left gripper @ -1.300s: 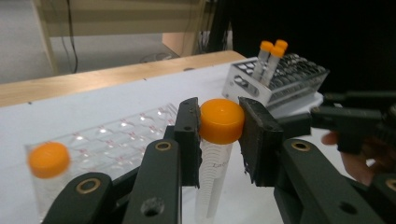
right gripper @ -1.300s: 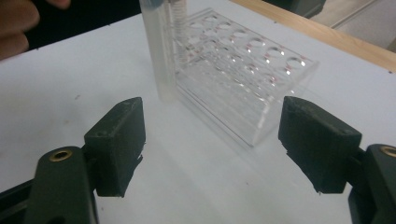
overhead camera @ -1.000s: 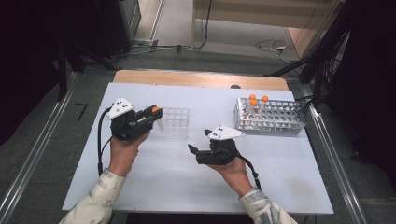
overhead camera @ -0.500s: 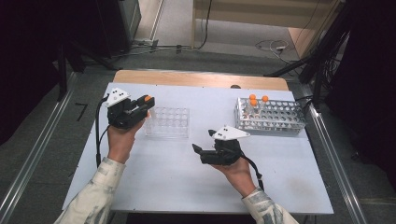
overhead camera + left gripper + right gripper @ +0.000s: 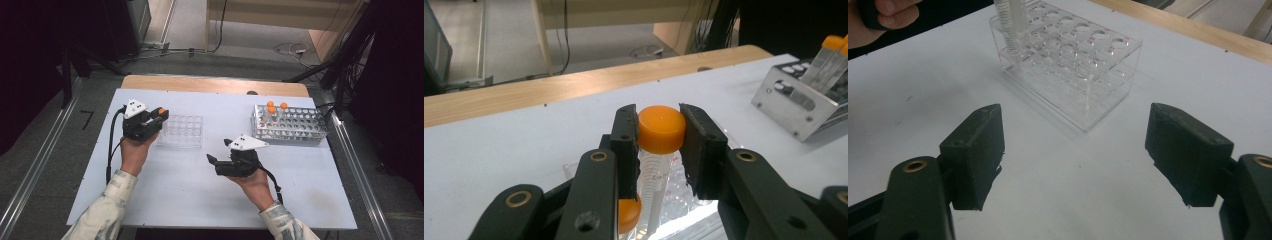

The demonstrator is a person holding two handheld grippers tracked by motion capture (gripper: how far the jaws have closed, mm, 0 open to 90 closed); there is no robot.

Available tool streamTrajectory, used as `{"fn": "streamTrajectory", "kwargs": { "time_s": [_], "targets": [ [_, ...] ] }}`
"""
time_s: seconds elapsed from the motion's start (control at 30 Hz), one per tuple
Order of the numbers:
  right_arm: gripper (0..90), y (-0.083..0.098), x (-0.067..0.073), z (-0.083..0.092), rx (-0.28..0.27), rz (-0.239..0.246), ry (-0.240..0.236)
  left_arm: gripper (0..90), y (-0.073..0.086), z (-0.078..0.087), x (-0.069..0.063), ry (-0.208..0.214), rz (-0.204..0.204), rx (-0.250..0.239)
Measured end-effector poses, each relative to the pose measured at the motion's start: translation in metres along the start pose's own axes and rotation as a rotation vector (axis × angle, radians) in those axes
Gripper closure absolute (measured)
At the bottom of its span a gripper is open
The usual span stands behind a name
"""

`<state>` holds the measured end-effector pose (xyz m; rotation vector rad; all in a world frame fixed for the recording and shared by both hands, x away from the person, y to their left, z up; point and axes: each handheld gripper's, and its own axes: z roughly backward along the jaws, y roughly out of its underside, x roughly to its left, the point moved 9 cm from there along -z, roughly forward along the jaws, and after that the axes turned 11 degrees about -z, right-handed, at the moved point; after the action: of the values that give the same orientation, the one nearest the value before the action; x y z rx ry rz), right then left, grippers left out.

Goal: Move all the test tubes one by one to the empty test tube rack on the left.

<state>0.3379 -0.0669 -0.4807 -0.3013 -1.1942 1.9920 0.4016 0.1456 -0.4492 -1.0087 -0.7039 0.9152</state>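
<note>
My left gripper (image 5: 159, 115) (image 5: 659, 145) is shut on the orange cap (image 5: 661, 129) of a clear tube (image 5: 655, 175). It holds the tube upright over the left end of the clear plastic rack (image 5: 182, 131) (image 5: 1068, 65). In the right gripper view the tube (image 5: 1009, 22) reaches down into a corner hole of that rack. My right gripper (image 5: 218, 151) (image 5: 1073, 155) stands open with nothing between its jaws, low over the table to the right of the clear rack and pointing at it.
A metal rack (image 5: 292, 127) (image 5: 796, 107) at the right rear holds two orange-capped tubes (image 5: 276, 108) (image 5: 831, 52). A wooden strip (image 5: 215, 85) runs along the table's far edge. White tabletop (image 5: 175, 190) lies bare in front of both racks.
The left gripper has carried the tube a little to the left, to the clear rack's left end, and lowered it there. The right gripper has stayed where it was.
</note>
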Motion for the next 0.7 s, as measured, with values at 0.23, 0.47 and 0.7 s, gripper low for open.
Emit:
{"fn": "streamTrajectory", "kwargs": {
  "time_s": [0.23, 0.47, 0.7],
  "targets": [
    [22.2, 0.0003, -0.0009, 0.0000, 0.000, -0.001, 0.005, 69.6, 0.0086, -0.0021, -0.0026, -0.008, -0.025, 0.025],
    [22.4, 0.0002, -0.0019, 0.0005, -0.003, 0.001, 0.004, 68.9, 0.0109, -0.0020, -0.0053, -0.012, -0.035, 0.022],
    [22.4, 0.0002, -0.0026, 0.0019, -0.005, -0.002, 0.009, 62.4, 0.0104, 0.0011, -0.0057, -0.019, -0.038, 0.018]
  ]
}}
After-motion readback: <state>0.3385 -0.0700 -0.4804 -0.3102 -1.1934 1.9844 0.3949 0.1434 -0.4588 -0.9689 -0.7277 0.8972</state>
